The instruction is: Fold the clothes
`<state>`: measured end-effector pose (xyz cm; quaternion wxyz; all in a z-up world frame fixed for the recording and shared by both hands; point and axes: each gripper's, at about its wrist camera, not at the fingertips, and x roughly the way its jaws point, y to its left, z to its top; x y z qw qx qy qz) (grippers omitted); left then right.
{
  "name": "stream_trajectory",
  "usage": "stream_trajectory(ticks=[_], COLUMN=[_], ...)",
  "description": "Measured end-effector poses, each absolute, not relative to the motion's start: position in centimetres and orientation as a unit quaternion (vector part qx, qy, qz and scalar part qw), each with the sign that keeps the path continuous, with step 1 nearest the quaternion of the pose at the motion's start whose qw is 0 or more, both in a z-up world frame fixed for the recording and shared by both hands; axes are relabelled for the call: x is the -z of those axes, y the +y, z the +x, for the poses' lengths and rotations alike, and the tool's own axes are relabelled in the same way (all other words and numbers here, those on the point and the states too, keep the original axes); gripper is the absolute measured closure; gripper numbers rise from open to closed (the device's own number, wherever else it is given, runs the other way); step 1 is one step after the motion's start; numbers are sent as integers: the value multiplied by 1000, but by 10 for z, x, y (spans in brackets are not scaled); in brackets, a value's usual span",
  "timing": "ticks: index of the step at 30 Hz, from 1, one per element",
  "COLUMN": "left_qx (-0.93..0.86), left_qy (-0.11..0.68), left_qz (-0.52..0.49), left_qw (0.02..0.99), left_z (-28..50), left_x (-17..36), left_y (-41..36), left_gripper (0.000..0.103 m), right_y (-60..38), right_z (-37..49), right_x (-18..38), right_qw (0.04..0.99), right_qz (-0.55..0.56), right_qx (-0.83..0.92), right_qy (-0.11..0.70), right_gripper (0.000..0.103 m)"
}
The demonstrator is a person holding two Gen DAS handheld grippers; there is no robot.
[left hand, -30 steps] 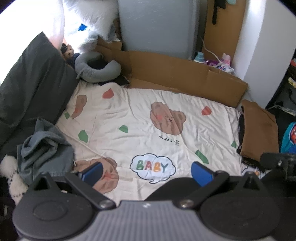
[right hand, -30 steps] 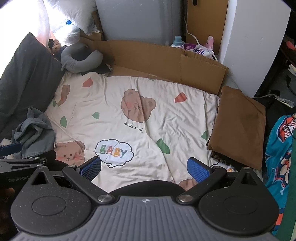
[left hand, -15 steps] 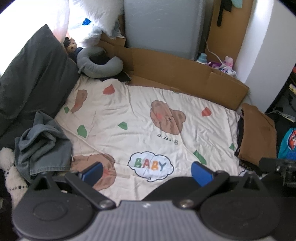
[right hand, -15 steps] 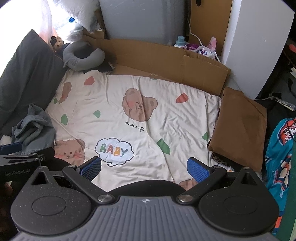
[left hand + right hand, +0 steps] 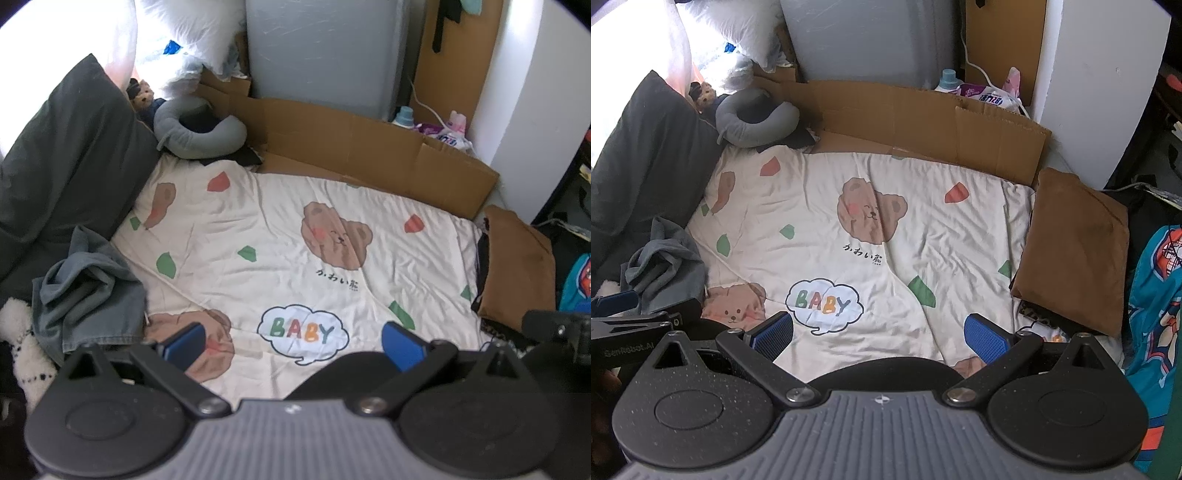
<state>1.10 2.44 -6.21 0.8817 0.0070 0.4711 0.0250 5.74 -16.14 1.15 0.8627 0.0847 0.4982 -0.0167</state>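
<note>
A crumpled grey-blue garment point(image 5: 86, 291) point(image 5: 663, 266) lies in a heap at the bed's left edge, on the cream bear-print sheet point(image 5: 280, 240) point(image 5: 849, 206). A folded brown garment point(image 5: 517, 269) point(image 5: 1075, 247) rests on darker folded cloth at the bed's right edge. My left gripper point(image 5: 293, 345) hovers open over the near part of the sheet, holding nothing, with the heap just left of its left finger. My right gripper point(image 5: 881, 334) is open too, empty, above the "BABY" print. The left gripper's blue-padded finger also shows at the far left of the right wrist view.
A dark pillow point(image 5: 62, 162) leans along the left side. A grey neck pillow point(image 5: 199, 133) and a small plush bear point(image 5: 142, 98) sit at the head. Cardboard point(image 5: 369, 155) lines the far edge, bottles behind it. A teal printed cloth point(image 5: 1156, 295) hangs at right.
Both views have drifted slightly, so the bed now sits a little lower in frame. The garments have not moved and both grippers have stayed open.
</note>
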Motion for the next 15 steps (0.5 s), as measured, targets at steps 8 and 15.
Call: stream_trajectory(ticks=[8, 15], left_qx=[-25, -27], left_qy=[472, 472], left_qz=[8, 8], left_qw=[881, 881], left_z=[11, 11], left_x=[62, 63], left_y=[23, 23], left_gripper=[1, 1], right_y=[-163, -165], right_z=[57, 57], right_x=[-11, -11], right_qw=[863, 863], right_qz=[87, 87], right_qx=[16, 16], right_qy=[497, 498], right_gripper=[2, 2])
